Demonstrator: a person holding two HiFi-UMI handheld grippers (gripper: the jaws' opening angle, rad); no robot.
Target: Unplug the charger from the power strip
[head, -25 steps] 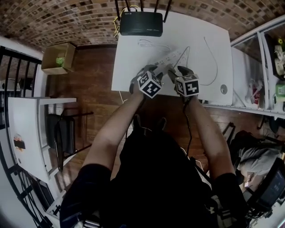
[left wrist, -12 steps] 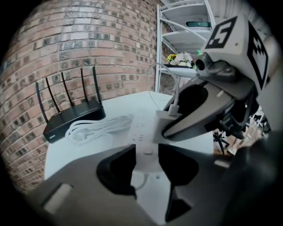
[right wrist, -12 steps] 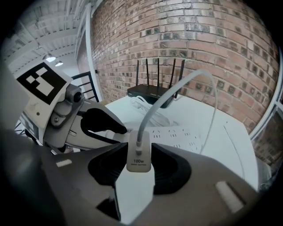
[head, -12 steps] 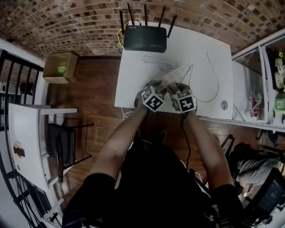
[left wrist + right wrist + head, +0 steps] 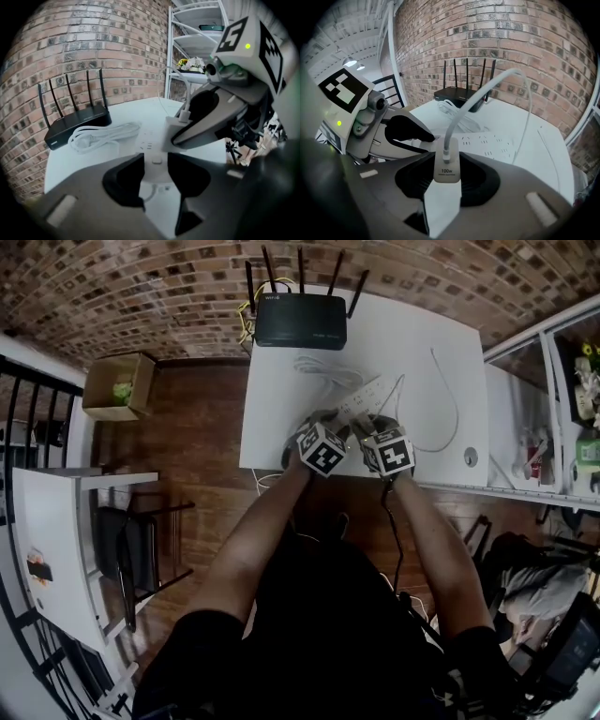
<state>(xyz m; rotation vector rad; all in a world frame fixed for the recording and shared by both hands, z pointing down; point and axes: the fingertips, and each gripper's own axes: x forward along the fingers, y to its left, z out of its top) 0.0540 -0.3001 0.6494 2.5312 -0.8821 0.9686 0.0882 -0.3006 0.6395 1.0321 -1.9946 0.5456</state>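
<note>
Clamping the white block-shaped charger [image 5: 446,169] by its two flat sides, the right gripper [image 5: 446,161] has just been closing its jaws, and the dark pads sit against the block on either side. The charger stands upright on the long white power strip [image 5: 370,393], at the strip's near end, and looks seated in its socket. A thick white cable [image 5: 506,75] is plugged into the top of the charger and arches up and away to the right across the right gripper view.

The left gripper [image 5: 154,161] is just beside the right one, their marker cubes side by side in the head view. Its jaws stand wide apart, having opened a little further, with the rounded near end of the power strip between them. No squeeze on the strip shows, so this gripper holds nothing.

The power strip lies diagonally near the middle of the white rectangular tabletop [image 5: 277,418]. Beside its far-left flank lies a bundled coil of white cable [image 5: 101,136]. Behind that, at the tabletop's far edge by the red brick wall [image 5: 511,37], stands a black router with upright antennas [image 5: 300,307]. A thin loose white wire [image 5: 456,395] curves over the right part of the tabletop. A white metal shelving rack [image 5: 197,33] stands to the right of the tabletop.
</note>
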